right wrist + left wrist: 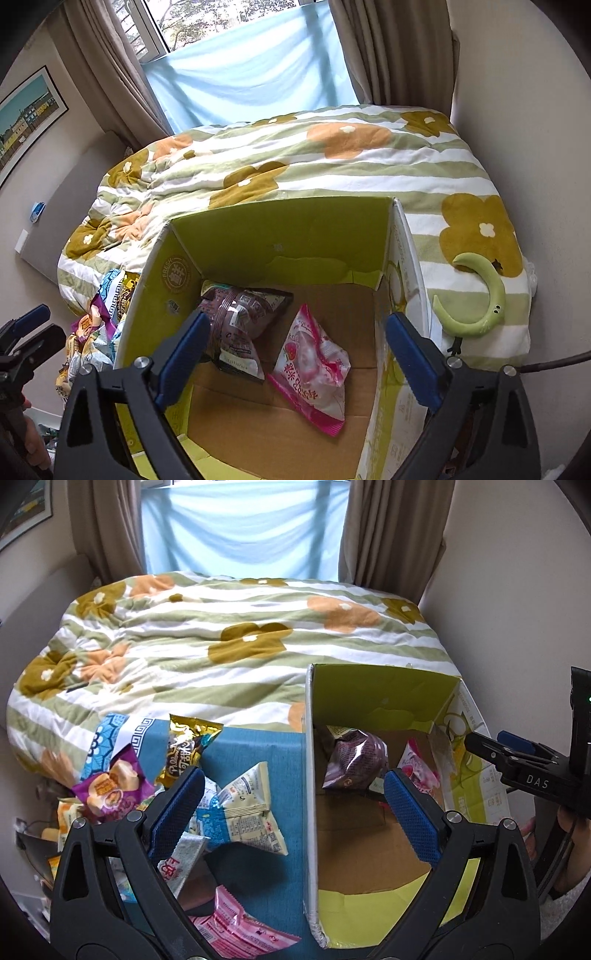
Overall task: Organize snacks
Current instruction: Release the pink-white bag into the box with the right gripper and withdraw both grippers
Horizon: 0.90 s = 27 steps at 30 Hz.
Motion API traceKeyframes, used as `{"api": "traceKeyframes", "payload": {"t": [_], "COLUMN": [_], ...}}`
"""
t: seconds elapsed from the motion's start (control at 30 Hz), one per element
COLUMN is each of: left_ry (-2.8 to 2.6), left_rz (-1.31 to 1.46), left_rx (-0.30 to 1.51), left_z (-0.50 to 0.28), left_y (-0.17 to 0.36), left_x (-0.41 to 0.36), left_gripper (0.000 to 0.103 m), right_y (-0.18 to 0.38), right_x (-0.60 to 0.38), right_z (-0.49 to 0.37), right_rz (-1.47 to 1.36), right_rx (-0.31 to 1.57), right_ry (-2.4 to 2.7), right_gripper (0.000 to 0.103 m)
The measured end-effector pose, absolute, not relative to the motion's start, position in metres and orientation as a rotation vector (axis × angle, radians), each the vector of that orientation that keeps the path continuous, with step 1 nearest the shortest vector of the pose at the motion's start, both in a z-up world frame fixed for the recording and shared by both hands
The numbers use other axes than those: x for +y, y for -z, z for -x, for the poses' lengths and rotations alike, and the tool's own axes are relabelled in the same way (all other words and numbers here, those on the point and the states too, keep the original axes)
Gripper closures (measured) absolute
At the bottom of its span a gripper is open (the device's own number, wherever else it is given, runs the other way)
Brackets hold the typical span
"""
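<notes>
Right tongs [295, 354] spread, empty above the box [280, 236]; left tongs [291, 808] spread too. Best lowered onto the white packet [251, 805], pinching one corner.

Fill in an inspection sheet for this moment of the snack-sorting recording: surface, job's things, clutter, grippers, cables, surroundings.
Surface: blue cloth-covered surface beside a flower-patterned striped quilt.
Job's things: open green-lined cardboard box holds a dark purple snack bag and a pink-and-white snack packet; unsorted packets outside, including a cream triangular packet and a gold foil bag.
Clutter: green crescent-shaped toy on the quilt.
Grippers: left gripper open, empty, straddling the box wall; right gripper open, empty, above the box.
Cables: dark cable at right.
Surroundings: beige curtains, window, framed picture.
</notes>
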<state>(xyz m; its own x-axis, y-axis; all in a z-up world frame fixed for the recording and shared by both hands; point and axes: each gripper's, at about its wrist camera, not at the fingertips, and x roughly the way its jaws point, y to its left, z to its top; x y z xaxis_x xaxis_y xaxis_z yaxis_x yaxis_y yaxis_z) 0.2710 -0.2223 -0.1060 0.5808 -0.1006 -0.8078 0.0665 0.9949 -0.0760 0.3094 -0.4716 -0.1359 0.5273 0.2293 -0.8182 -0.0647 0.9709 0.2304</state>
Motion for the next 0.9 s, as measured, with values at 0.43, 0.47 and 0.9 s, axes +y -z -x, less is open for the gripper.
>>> {"api": "traceKeyframes", "payload": {"t": [0.43,0.47,0.9], "left_ry": [0.051,0.038,-0.079], "left_rz": [0.049,0.049,0.090], "left_rx": [0.835,0.833,0.759], "left_z": [-0.210,-0.204,-0.123], "left_y": [0.065,0.064,0.043], "left_x": [-0.218,-0.215,-0.146], "left_gripper": [0.006,0.006,0.001], "right_y": [0.070,0.066,0.036], "right_x": [-0.462,-0.460,-0.410], "right_z": [-0.251,-0.247,-0.195], "right_rz": [-0.112,-0.110,-0.115], "right_rx": [0.867,0.855,0.766], "right_ry": [-0.231,-0.240,-0.353], "right_gripper": [0.008,0.008,0.008]}}
